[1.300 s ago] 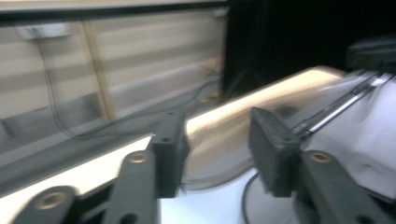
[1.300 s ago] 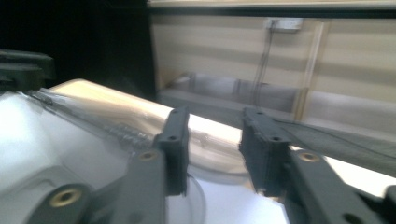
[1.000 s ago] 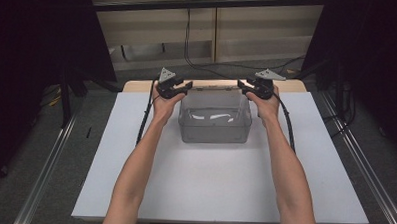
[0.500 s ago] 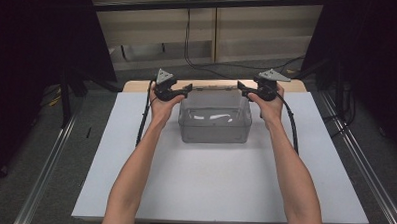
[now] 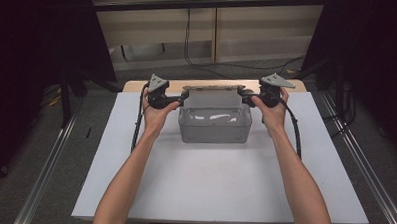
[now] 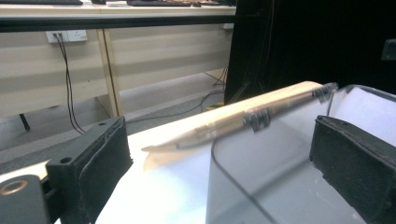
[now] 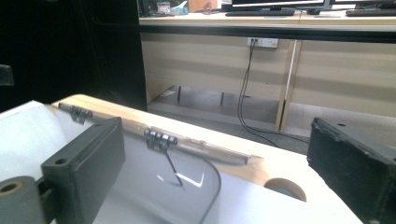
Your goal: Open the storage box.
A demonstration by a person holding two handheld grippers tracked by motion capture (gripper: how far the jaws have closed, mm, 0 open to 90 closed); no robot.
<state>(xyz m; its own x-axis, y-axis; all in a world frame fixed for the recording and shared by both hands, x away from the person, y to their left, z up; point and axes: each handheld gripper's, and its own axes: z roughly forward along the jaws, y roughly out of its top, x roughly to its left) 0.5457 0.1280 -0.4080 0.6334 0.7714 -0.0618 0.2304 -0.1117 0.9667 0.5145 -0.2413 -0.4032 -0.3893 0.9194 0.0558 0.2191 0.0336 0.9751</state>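
A clear plastic box (image 5: 213,125) stands at the back middle of the white board (image 5: 209,187). Its hinged clear lid (image 5: 214,98) is up at the box's rear edge. My left gripper (image 5: 184,96) is at the lid's left end and my right gripper (image 5: 244,97) at its right end. Both pairs of jaws have just been opening. In the left gripper view the lid's edge (image 6: 261,158) passes between the wide jaws of that gripper (image 6: 219,163) with neither pad pressing on it. In the right gripper view the lid's corner (image 7: 140,177) sits between the spread jaws of that gripper (image 7: 215,163), also untouched.
A wooden tabletop (image 5: 137,86) shows behind the board, with a round hole (image 7: 285,189) near the box's right end. Metal rails (image 5: 49,162) (image 5: 364,168) run along both sides. Cables (image 5: 223,65) lie on the floor beyond, in front of beige panels.
Both grippers have opened and drawn slightly outward and upward from the lid's ends. The box has stayed in place.
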